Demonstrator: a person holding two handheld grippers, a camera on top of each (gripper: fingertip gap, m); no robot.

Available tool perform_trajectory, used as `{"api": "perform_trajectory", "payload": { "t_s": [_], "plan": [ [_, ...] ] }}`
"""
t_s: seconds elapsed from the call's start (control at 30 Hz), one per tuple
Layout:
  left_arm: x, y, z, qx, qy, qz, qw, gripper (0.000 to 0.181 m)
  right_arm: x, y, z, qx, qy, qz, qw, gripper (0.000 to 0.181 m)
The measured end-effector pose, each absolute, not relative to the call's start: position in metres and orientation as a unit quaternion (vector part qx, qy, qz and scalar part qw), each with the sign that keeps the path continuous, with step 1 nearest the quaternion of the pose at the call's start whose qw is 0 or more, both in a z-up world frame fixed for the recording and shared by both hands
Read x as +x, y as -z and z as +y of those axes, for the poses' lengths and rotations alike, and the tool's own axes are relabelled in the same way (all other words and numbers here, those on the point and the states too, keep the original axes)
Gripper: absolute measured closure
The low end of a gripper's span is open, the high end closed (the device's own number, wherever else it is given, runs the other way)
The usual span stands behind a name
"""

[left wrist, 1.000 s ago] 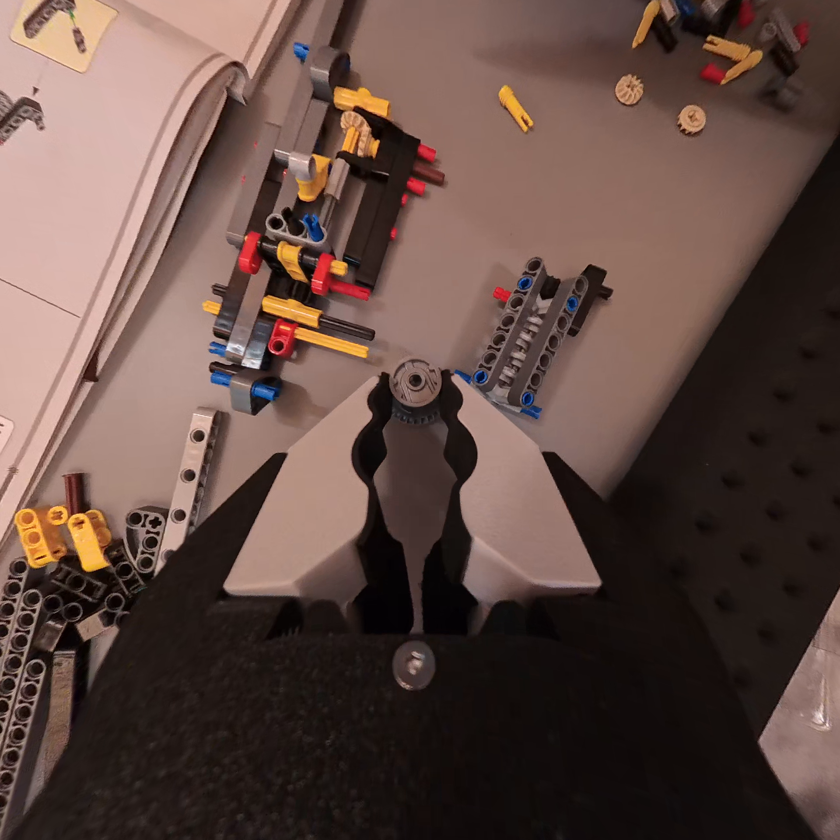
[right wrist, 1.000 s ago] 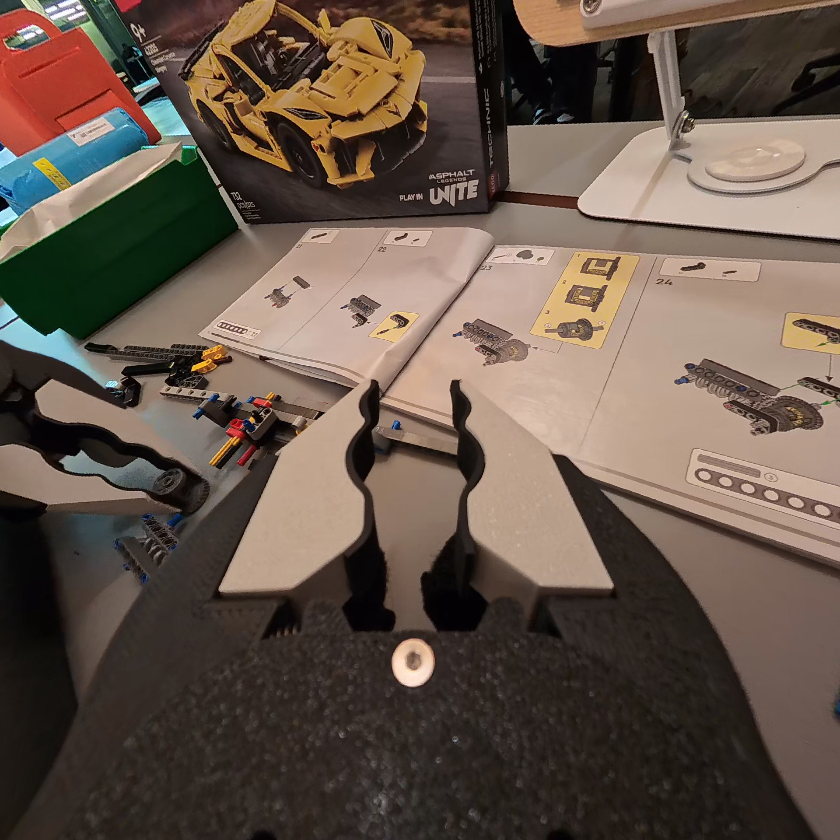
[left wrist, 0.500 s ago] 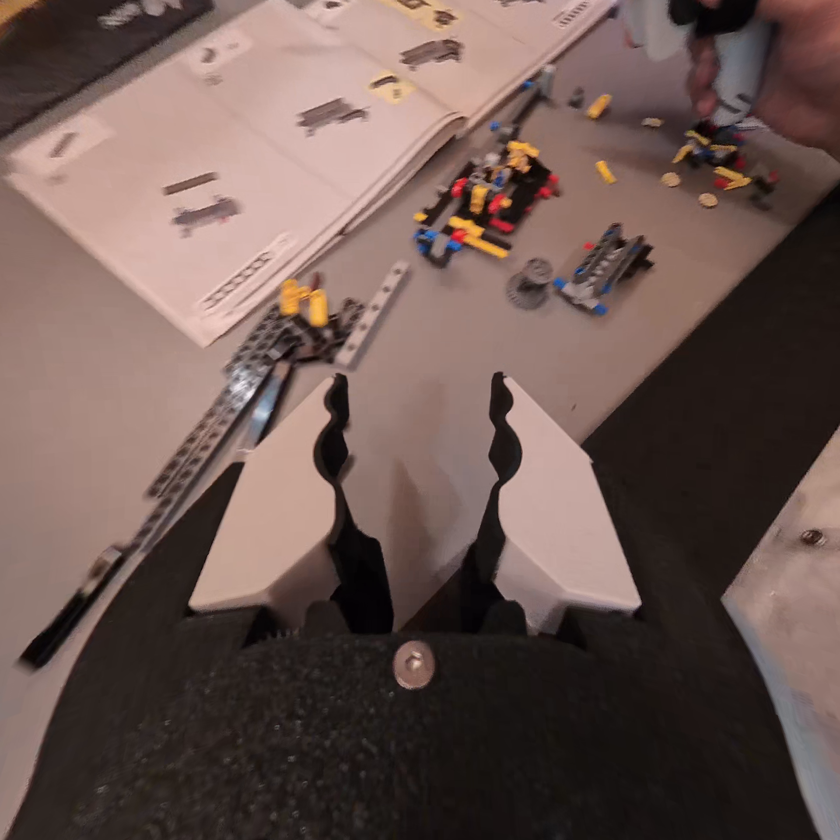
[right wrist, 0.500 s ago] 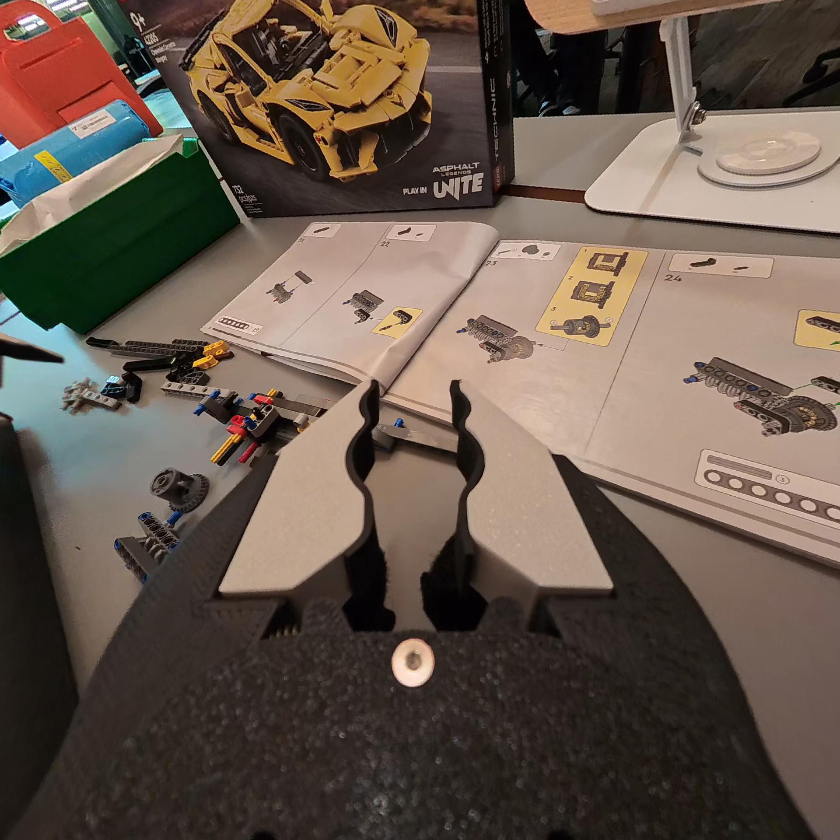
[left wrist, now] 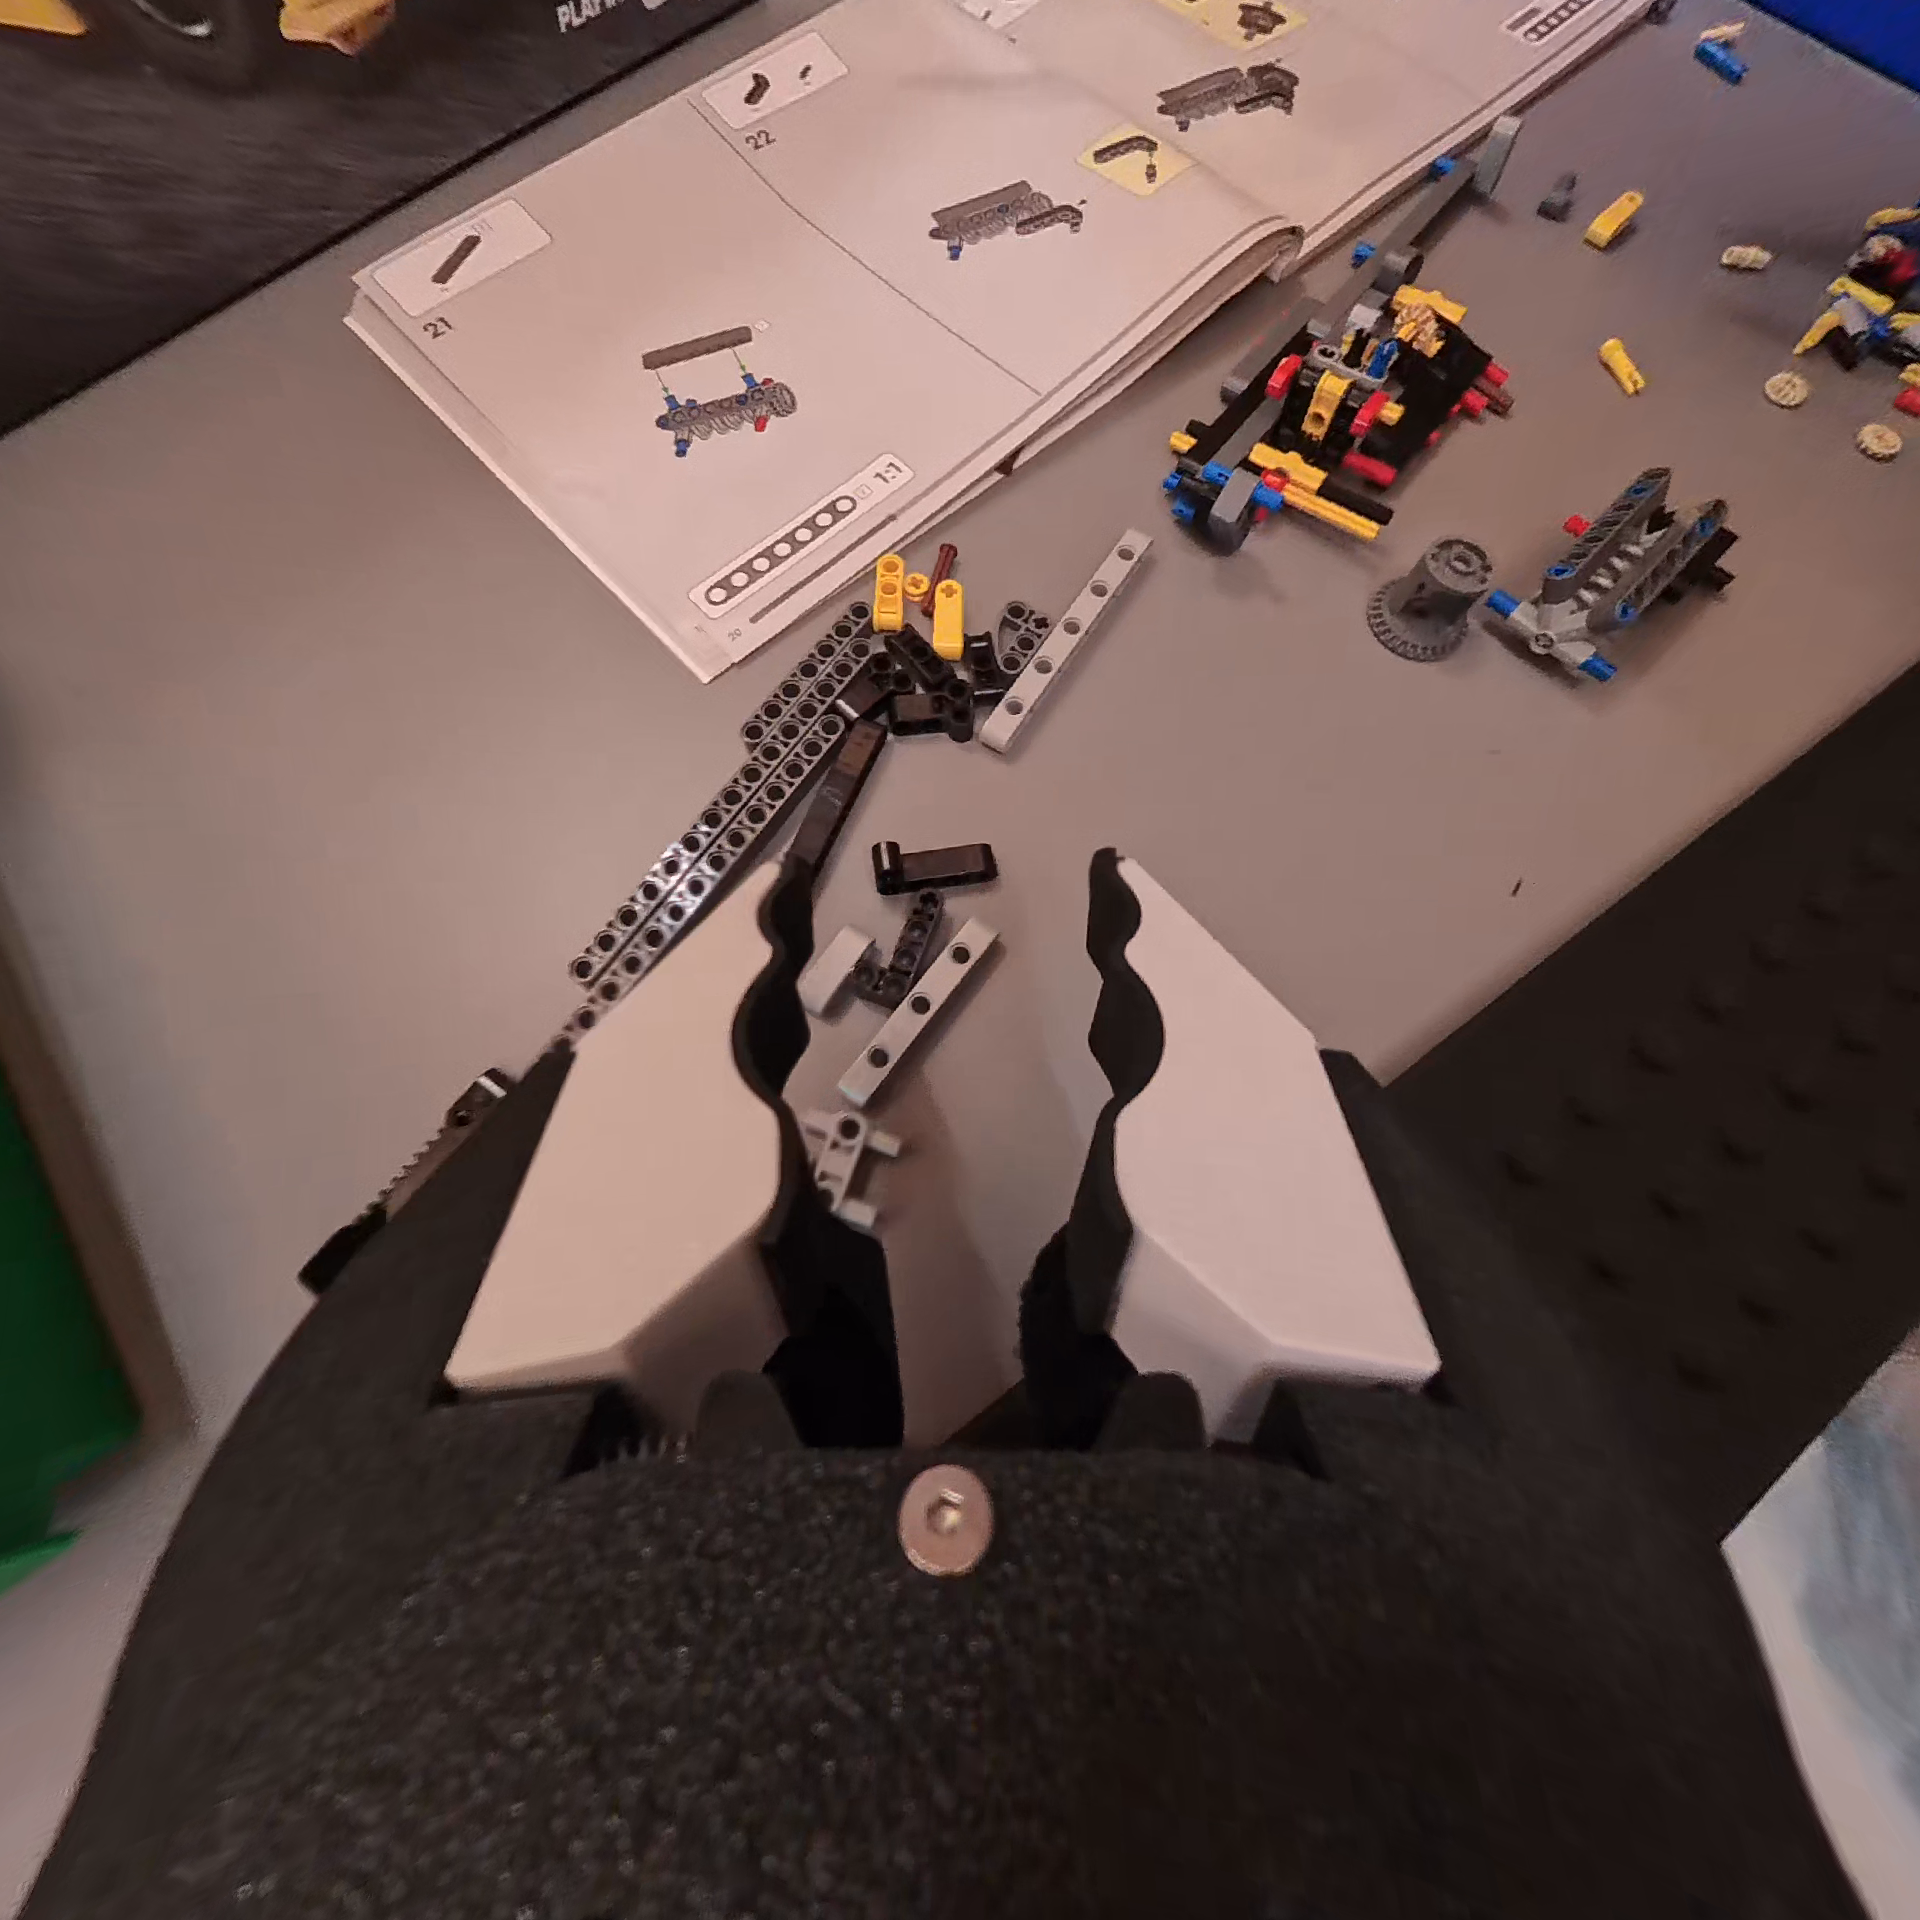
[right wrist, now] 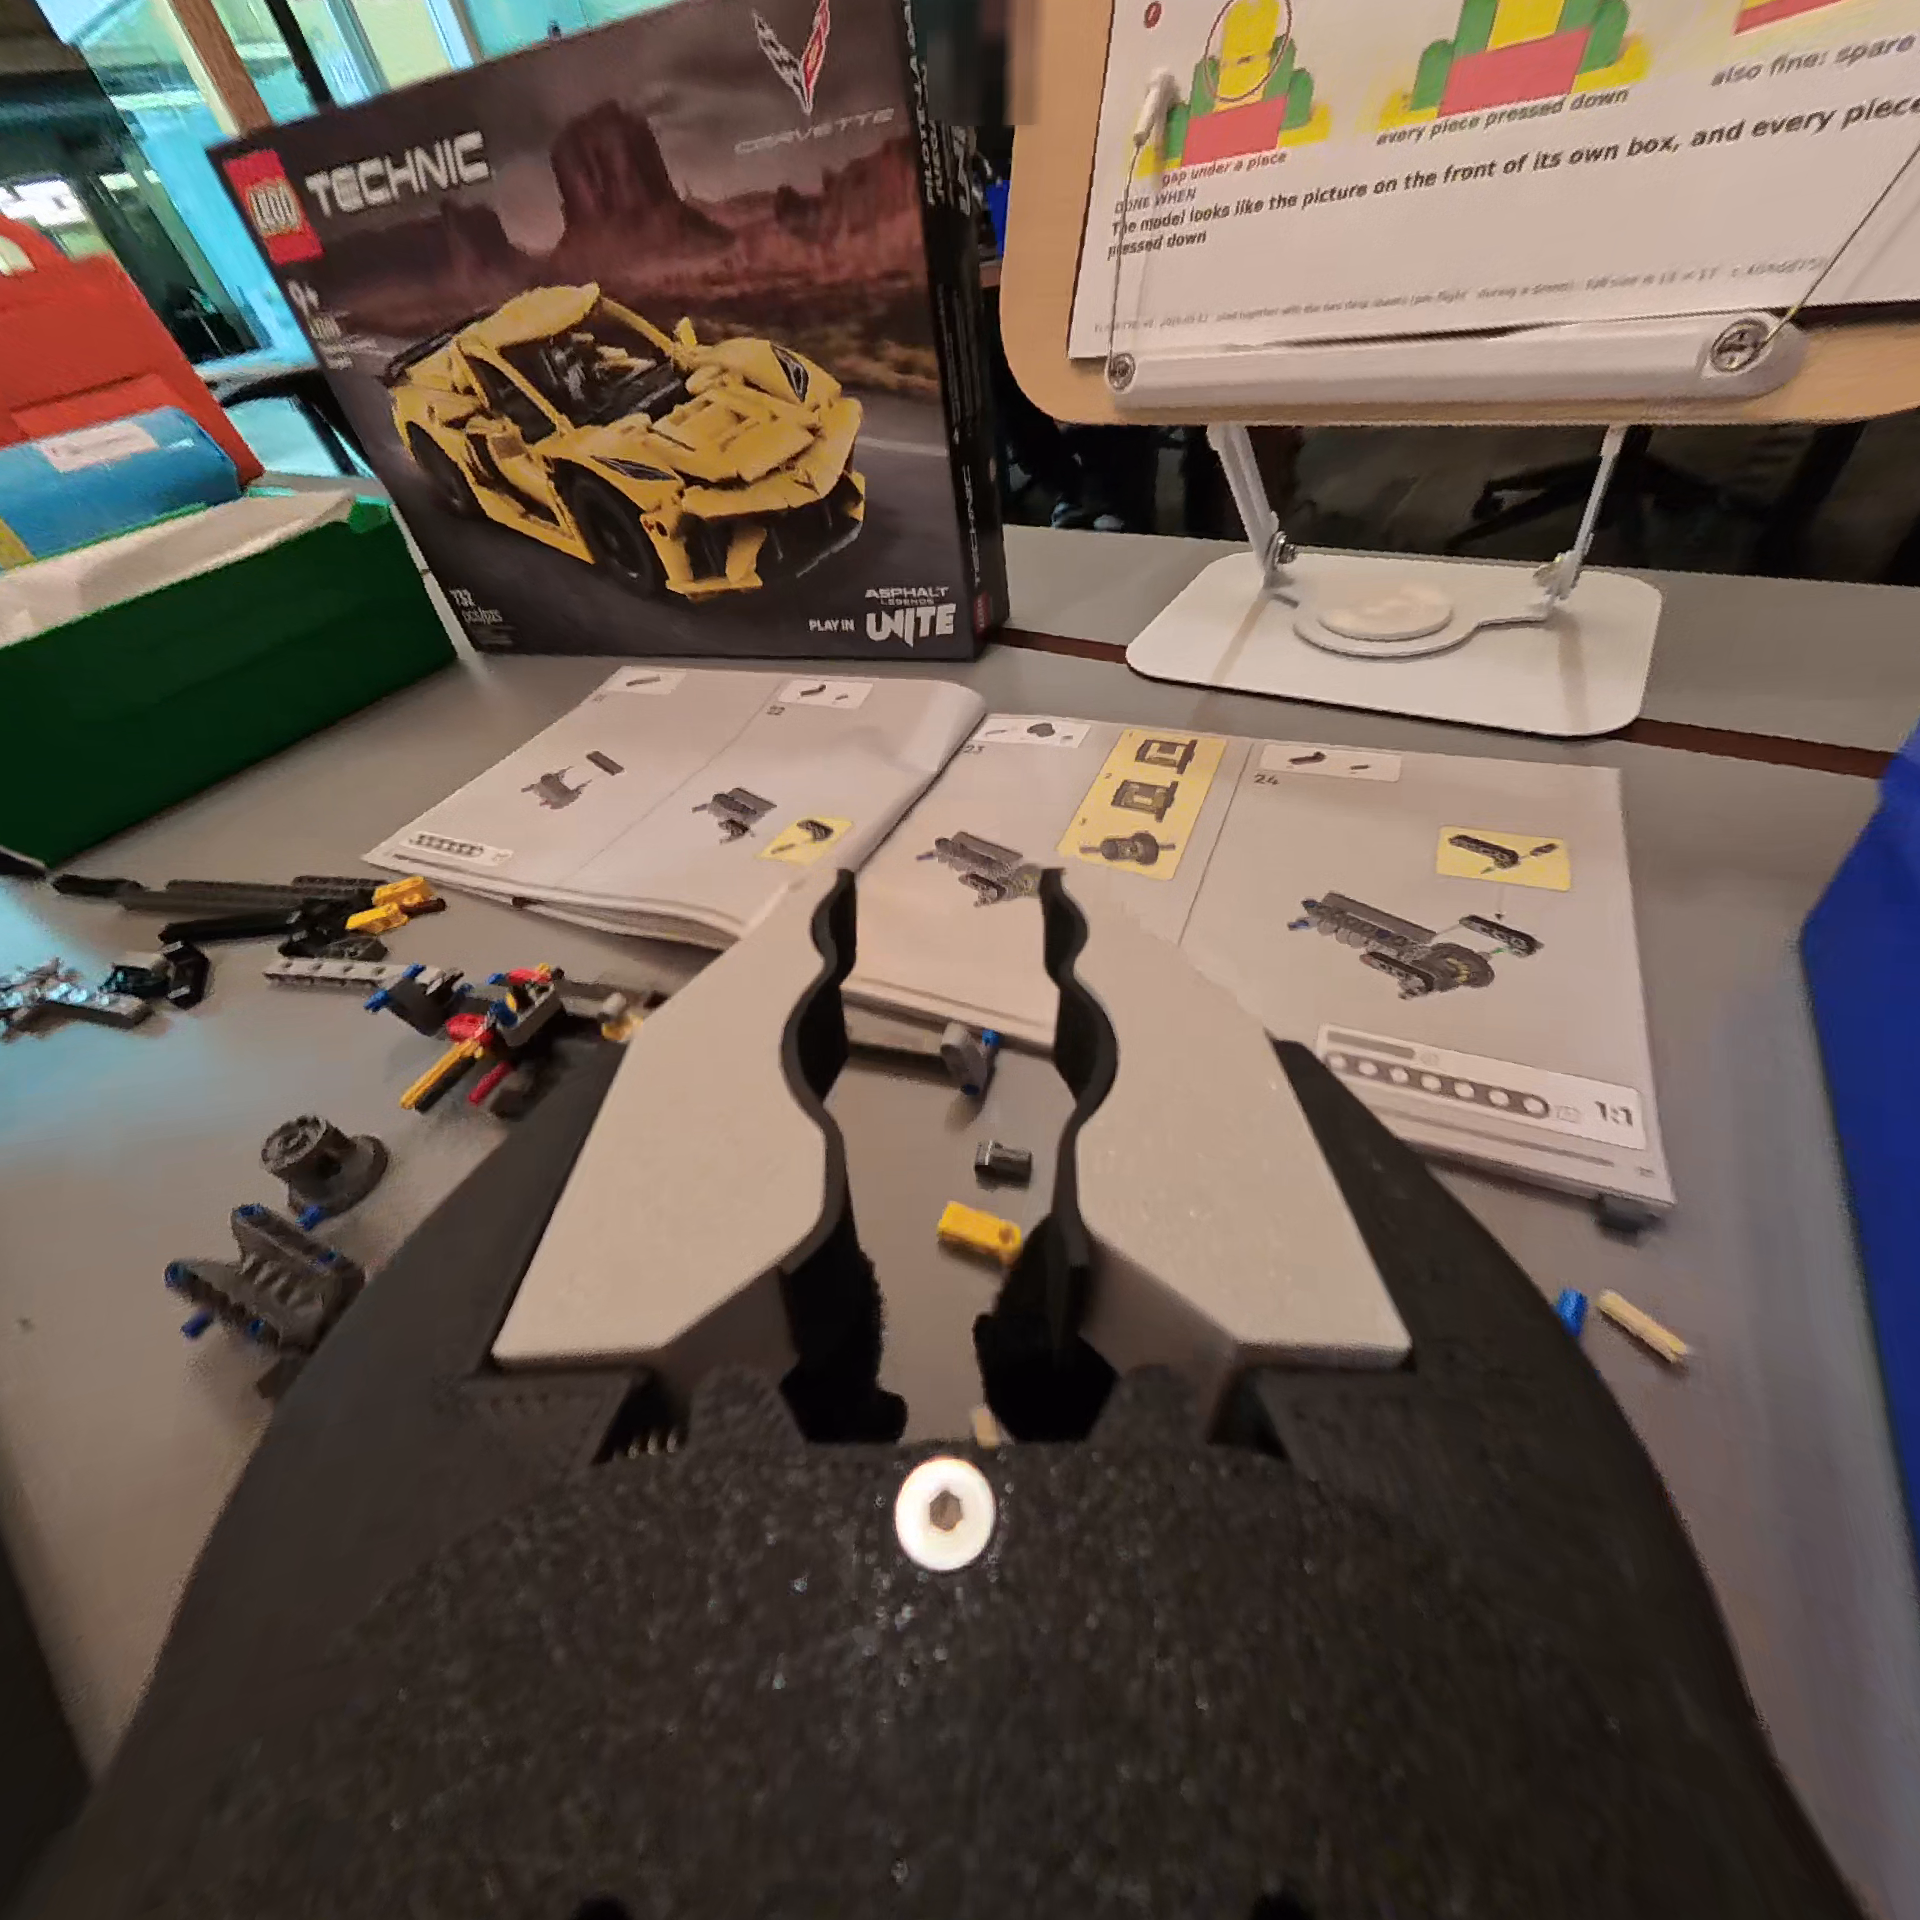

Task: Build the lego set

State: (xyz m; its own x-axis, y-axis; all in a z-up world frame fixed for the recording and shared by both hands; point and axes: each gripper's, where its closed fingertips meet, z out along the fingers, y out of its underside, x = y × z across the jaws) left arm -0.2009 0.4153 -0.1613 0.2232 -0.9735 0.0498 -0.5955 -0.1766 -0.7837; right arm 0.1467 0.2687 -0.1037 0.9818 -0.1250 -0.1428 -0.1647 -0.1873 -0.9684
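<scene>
Lego parts lay scattered on the grey table (left wrist: 260, 727): a black-and-yellow sub-assembly (left wrist: 1340, 416), a dark grey gear hub (left wrist: 1429, 603) and loose beams (left wrist: 727, 810). My left gripper (left wrist: 940, 883) was spread wide and empty above small grey pieces; my right gripper (right wrist: 945, 894) stood partly open, empty. The open instruction booklet (right wrist: 1351, 883), printed set box (right wrist: 644, 364) and green bin (right wrist: 208, 665) stood behind; I leave their writing unrecorded

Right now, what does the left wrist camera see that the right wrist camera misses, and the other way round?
Only the left wrist view shows the open left gripper over a light grey beam and a black mat. Only the right shows the open right gripper, a set box, a paper stand and a yellow pin. Both show the instruction booklet, dark grey gear and colourful assembly.
</scene>
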Motion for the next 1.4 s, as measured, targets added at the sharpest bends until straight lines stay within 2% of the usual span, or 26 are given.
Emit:
{"api": "perform_trajectory", "payload": {
  "t_s": [0.03,0.2,0.33,0.43,0.5,0.57,0.67,0.87,1.0,1.23,1.4],
  "plan": [
    [-0.198,0.161,0.412,-0.709,0.296,0.553,0.323,0.131,0.145,0.106,0.263,-0.777,-0.008,0.093,0.623,0.146],
    [-0.167,0.155,0.390,-0.678,0.340,0.568,0.319,0.141,0.149,0.110,0.223,-0.802,0.048,0.114,0.585,0.151],
    [-0.127,0.152,0.382,-0.655,0.378,0.567,0.327,0.145,0.155,0.119,0.181,-0.839,0.095,0.121,0.521,0.144],
    [-0.087,0.140,0.386,-0.633,0.416,0.556,0.342,0.146,0.143,0.126,0.156,-0.861,0.065,0.115,0.491,0.138],
    [-0.062,0.127,0.384,-0.610,0.450,0.552,0.347,0.147,0.130,0.131,0.145,-0.869,0.027,0.109,0.481,0.143],
    [-0.043,0.118,0.384,-0.590,0.468,0.553,0.357,0.148,0.121,0.143,0.135,-0.888,0.017,0.103,0.448,0.155],
    [-0.029,0.115,0.385,-0.575,0.466,0.557,0.377,0.149,0.110,0.164,0.128,-0.912,0.022,0.091,0.399,0.157],
    [-0.042,0.126,0.375,-0.565,0.457,0.561,0.396,0.156,0.122,0.178,0.103,-0.912,0.019,0.126,0.389,0.161],
    [-0.045,0.135,0.377,-0.575,0.440,0.566,0.394,0.156,0.141,0.194,0.078,-0.931,0.069,0.121,0.339,0.162],
    [-0.040,0.137,0.372,-0.570,0.439,0.578,0.386,0.156,0.150,0.195,0.085,-0.923,0.052,0.107,0.367,0.165],
    [-0.039,0.143,0.370,-0.568,0.426,0.590,0.384,0.156,0.149,0.206,0.103,-0.932,0.031,0.073,0.354,0.166]
  ]
}}
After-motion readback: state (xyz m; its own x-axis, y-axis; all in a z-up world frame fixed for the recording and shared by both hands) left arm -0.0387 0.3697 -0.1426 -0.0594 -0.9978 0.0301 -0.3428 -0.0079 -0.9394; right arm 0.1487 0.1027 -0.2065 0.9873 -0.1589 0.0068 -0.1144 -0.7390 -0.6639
